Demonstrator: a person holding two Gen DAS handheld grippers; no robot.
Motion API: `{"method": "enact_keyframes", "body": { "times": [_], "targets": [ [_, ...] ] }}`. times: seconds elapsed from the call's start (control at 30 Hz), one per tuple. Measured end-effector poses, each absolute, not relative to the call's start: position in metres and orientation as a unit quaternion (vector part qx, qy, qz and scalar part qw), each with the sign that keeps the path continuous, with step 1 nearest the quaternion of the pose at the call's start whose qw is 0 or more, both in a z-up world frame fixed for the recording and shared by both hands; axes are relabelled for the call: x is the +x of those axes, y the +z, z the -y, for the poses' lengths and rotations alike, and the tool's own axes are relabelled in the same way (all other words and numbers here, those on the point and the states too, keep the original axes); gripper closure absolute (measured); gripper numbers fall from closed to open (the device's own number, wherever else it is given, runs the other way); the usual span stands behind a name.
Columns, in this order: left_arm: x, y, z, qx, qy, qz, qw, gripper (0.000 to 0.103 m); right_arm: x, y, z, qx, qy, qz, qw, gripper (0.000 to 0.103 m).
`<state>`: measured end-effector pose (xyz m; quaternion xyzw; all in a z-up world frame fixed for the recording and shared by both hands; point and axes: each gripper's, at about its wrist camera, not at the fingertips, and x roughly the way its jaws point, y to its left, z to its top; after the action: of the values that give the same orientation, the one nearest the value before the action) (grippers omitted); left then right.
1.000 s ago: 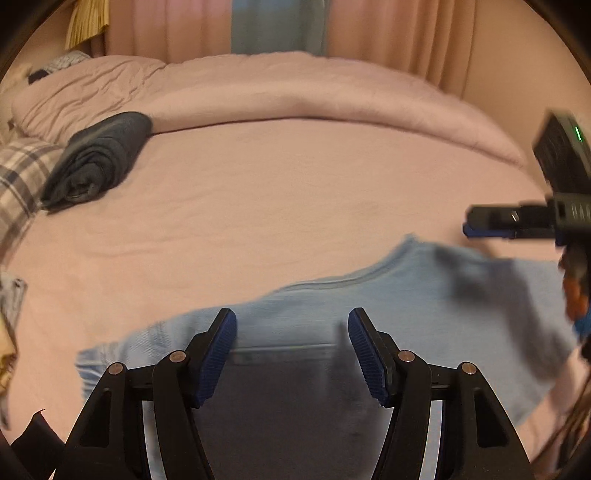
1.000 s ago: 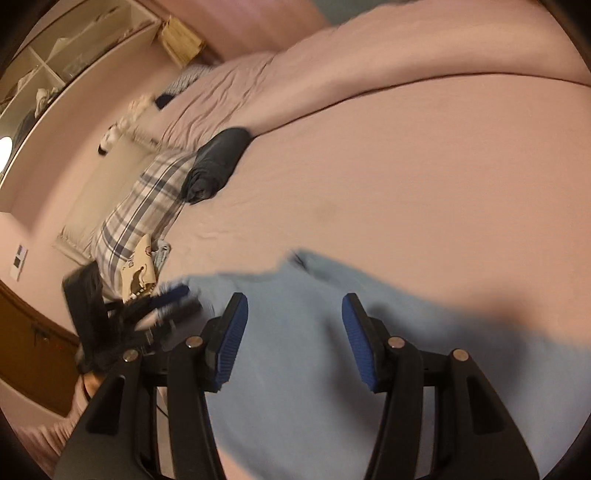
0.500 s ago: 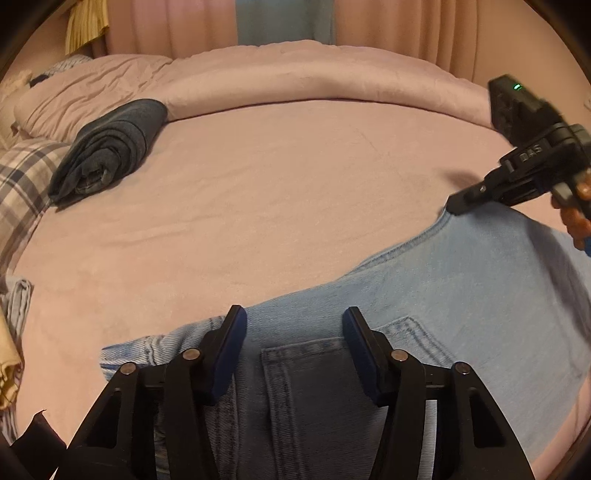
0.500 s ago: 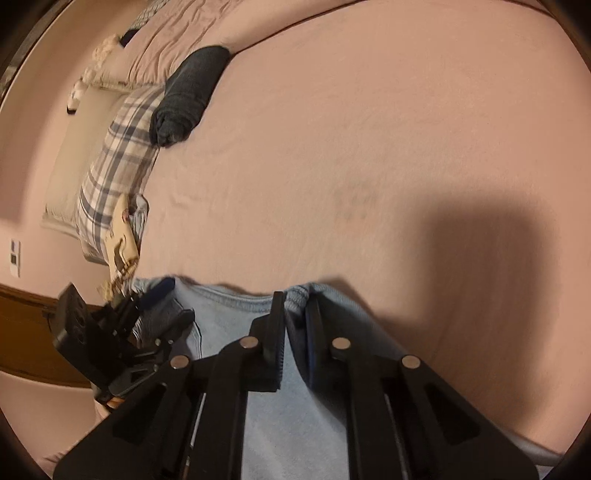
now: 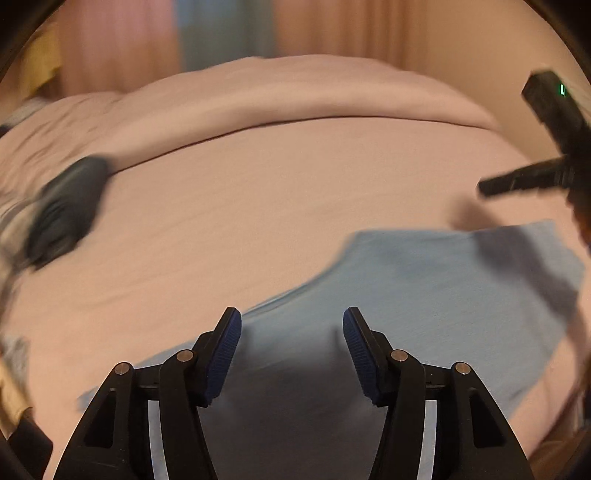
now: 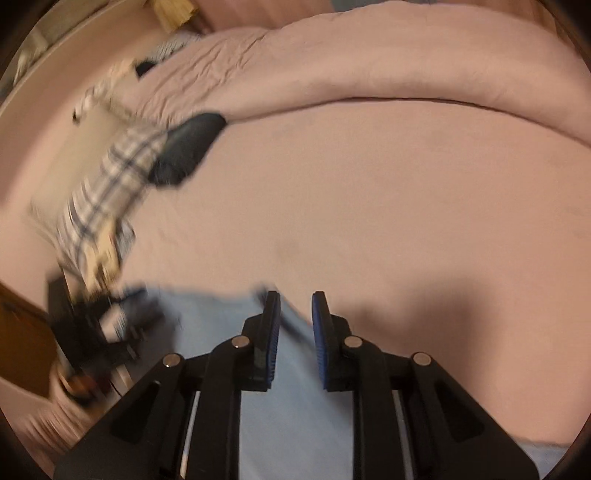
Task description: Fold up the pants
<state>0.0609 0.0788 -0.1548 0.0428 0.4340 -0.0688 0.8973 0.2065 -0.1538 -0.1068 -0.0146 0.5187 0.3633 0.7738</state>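
Note:
Light blue jeans point(image 5: 424, 295) lie flat on the pink bed, spreading from under my left gripper toward the right; they also show in the right wrist view point(image 6: 229, 332). My left gripper point(image 5: 291, 332) is open and empty above the jeans. My right gripper point(image 6: 295, 317) is open with a narrow gap, empty, over the far edge of the jeans. The right gripper also shows at the right edge of the left wrist view point(image 5: 491, 186). The left gripper appears blurred at the left of the right wrist view point(image 6: 122, 325).
A rolled dark garment point(image 6: 188, 147) lies at the far left of the bed point(image 6: 369, 203), next to a plaid pillow point(image 6: 107, 192). A bunched pink duvet point(image 6: 332, 66) runs along the far side. Curtains point(image 5: 332, 33) hang behind.
My right gripper was shut on the jeans' edge half a second ago and has opened and let go. Both grippers have lifted away; the views are motion-blurred.

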Motion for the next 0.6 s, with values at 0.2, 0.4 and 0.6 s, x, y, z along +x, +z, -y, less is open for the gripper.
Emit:
{"method": "enact_keyframes", "body": {
  "times": [0.2,0.4,0.6],
  "targets": [
    [0.101,-0.163,0.009,0.056,-0.186,-0.445,0.874,0.046,0.183,-0.121,0.243,-0.045,0.287,-0.530,0.796,0.074],
    [0.147,-0.209,0.075,0.068,-0.193,-0.502,0.841,0.045,0.178,-0.167,0.284,-0.084,0.240,-0.560,0.788,0.086],
    [0.158,-0.201,0.077,0.030,-0.168,-0.511,0.842,0.041,0.193,-0.174,0.321,0.014,0.202,-0.544,0.814,0.103]
  ]
}}
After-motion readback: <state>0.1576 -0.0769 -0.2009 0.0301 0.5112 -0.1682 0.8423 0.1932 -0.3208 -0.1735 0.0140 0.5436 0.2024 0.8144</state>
